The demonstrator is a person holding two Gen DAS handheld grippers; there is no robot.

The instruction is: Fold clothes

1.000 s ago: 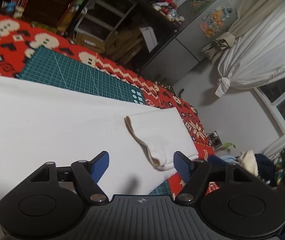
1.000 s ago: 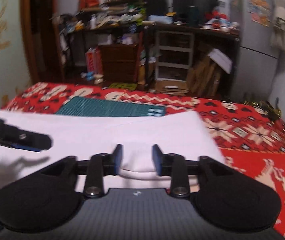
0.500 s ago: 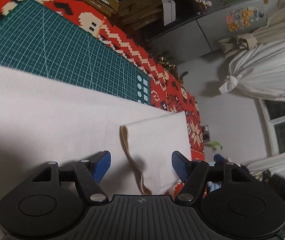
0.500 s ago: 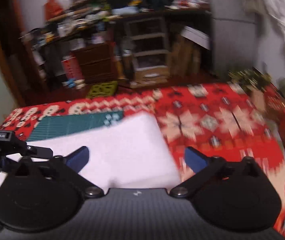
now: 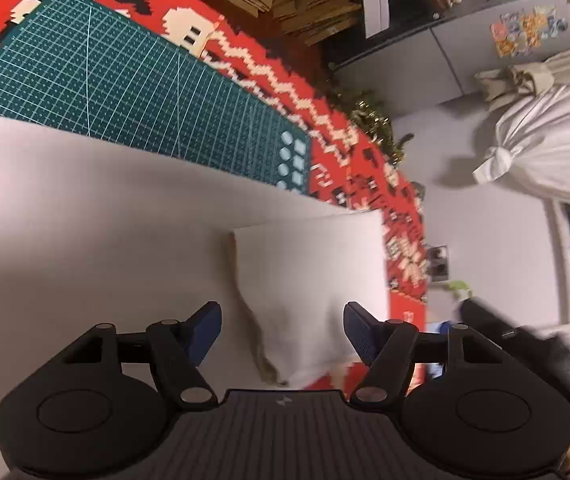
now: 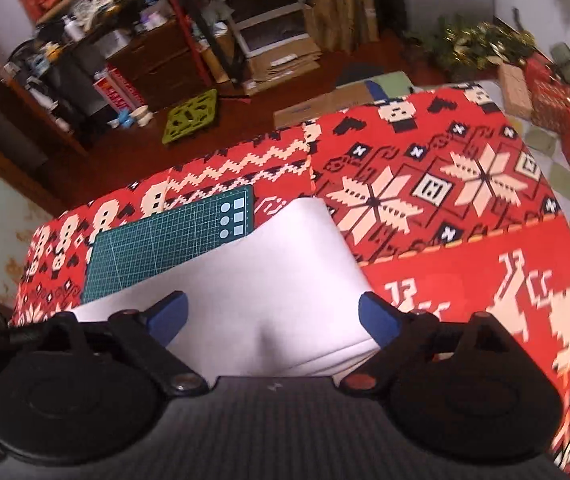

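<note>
1. A white cloth (image 5: pixel 85 240) is spread on a red blanket (image 6: pixel 465 240); a green mat (image 5: pixel 133 92) lies partly under it at 11 o'clock.
2. A folded flap (image 5: pixel 309 264) lies on the cloth's right end.
3. The left gripper (image 5: pixel 281 328) is open above the flap, gripping nothing.
4. The right gripper (image 6: pixel 273 316) is seen wide over the cloth, jaws closing, pads clear of it.

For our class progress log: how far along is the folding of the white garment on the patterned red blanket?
Done: one end of the white cloth garment is folded over onto itself. In hand: nothing; the left gripper is open, the right gripper empty, its jaws closing slightly. Left: the long flat stretch beside the green cutting mat looks unfolded.
</note>
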